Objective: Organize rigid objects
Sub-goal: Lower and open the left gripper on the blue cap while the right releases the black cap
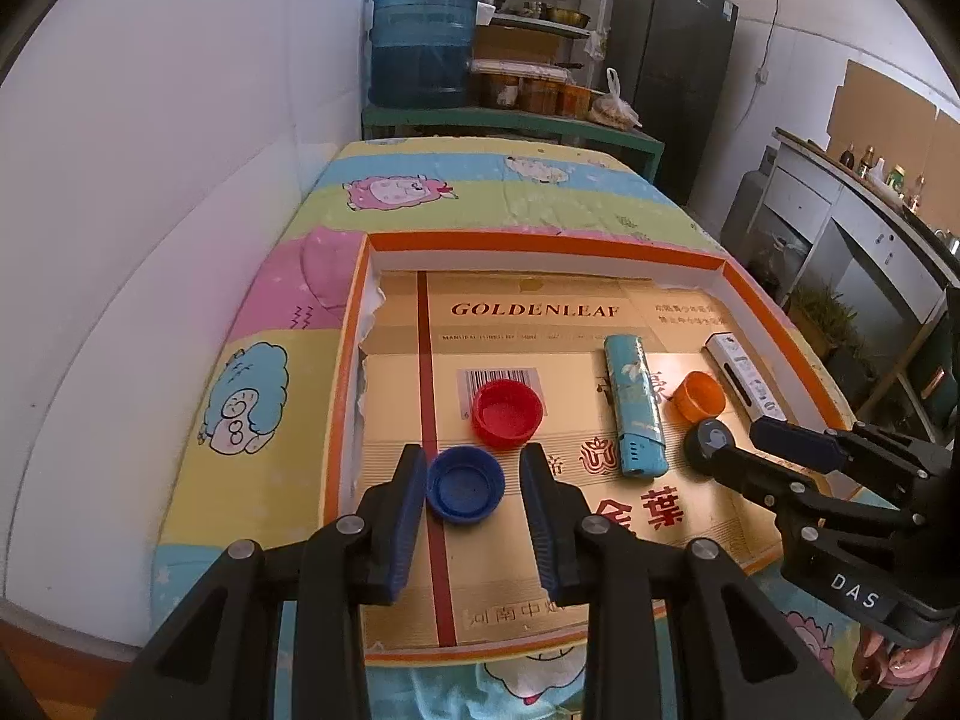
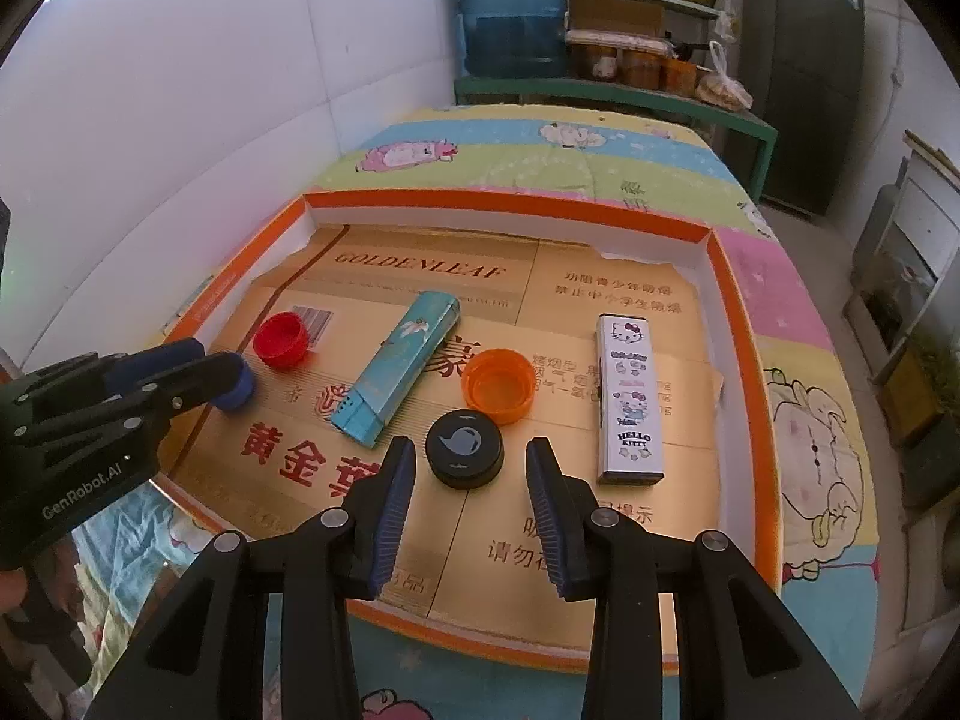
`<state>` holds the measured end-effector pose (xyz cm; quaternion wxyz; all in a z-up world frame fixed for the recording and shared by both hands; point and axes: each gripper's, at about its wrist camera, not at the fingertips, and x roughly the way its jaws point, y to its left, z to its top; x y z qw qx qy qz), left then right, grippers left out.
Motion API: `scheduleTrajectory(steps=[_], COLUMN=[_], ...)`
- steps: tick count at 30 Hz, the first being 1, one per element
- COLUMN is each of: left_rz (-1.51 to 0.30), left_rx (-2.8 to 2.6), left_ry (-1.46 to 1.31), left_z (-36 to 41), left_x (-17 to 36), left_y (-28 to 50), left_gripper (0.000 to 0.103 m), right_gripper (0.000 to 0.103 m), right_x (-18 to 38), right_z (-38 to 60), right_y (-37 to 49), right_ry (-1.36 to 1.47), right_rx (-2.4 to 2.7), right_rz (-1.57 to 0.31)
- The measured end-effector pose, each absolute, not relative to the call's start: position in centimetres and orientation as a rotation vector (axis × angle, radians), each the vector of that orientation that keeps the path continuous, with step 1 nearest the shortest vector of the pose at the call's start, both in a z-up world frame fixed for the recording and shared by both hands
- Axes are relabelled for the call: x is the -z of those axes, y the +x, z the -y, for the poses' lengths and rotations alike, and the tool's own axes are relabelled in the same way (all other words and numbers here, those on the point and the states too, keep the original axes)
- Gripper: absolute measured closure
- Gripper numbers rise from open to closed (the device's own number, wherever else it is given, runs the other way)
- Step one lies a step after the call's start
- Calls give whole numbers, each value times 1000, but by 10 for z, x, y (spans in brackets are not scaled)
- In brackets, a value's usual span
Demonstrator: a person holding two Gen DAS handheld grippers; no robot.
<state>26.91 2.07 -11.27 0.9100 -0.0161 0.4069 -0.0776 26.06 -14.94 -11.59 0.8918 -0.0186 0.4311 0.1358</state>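
An orange-rimmed tray [image 1: 543, 243] lined with gold card holds the items. The left gripper [image 1: 474, 480] brackets a blue cap [image 1: 465, 492], its left pad touching, right pad apart. The right gripper [image 2: 471, 468] stands open around a black cap [image 2: 465, 448], beside an orange cap [image 2: 499, 385].

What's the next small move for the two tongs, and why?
Probably lift both tongs back: the blue cap sits free between the left tongs' open pads, the black cap likewise in the right tongs, both resting in the tray.
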Motion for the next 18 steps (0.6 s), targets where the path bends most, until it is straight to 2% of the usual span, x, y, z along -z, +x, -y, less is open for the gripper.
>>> scheduleTrajectory(steps=[18], left_rz=[-816], left_rx=[176], left_ry=[-39], left_z=[-20], left_x=[95], left_y=[238], left_gripper=[71], right_gripper=[64], right_x=[94], right_z=[154], right_y=[228], right_ry=[-23], right_rx=[-261], right_rz=[-863])
